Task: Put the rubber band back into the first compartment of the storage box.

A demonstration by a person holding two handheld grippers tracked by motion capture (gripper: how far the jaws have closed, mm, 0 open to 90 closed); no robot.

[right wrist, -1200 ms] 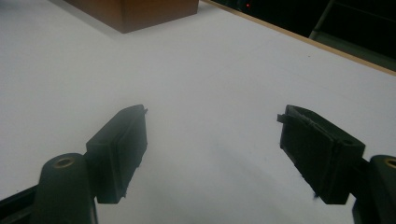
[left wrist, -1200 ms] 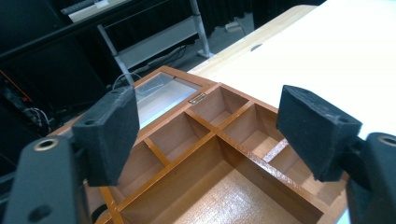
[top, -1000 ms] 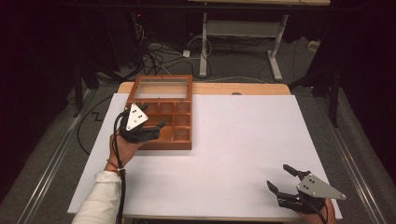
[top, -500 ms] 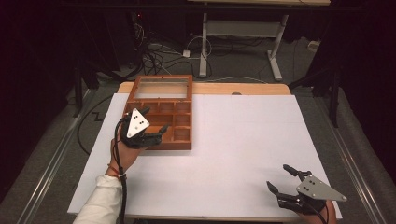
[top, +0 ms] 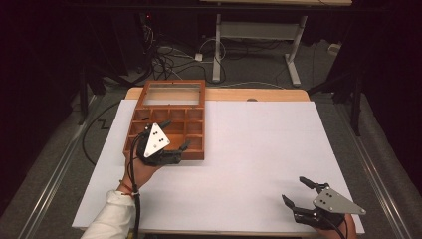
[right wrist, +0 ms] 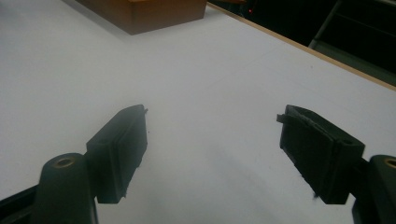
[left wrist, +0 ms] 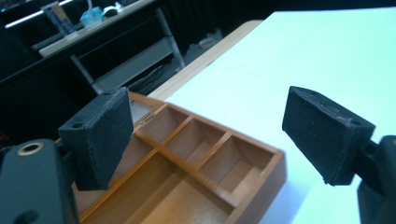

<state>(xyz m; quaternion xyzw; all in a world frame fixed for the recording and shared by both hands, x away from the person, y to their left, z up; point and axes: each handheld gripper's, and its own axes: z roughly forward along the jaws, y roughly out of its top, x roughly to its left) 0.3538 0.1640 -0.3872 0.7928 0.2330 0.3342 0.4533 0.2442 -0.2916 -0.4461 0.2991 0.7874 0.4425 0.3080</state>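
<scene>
The wooden compartment tray [top: 169,119] is lying at the far left of the white table surface [top: 259,149], with its glass-fronted section toward the far edge. The left gripper [top: 175,134] is hovering over the tray's near right corner, jaws spread wide and gripping nothing. In the left gripper view, the tray [left wrist: 205,163] is sitting below and between the two fingers [left wrist: 100,135], its empty compartments in plain sight; no contact with the wood can be made out. The right gripper [top: 298,191] is resting near the table's near right corner, well apart from the tray, jaws likewise spread and empty, with bare white surface lying between its fingers [right wrist: 119,149].
</scene>
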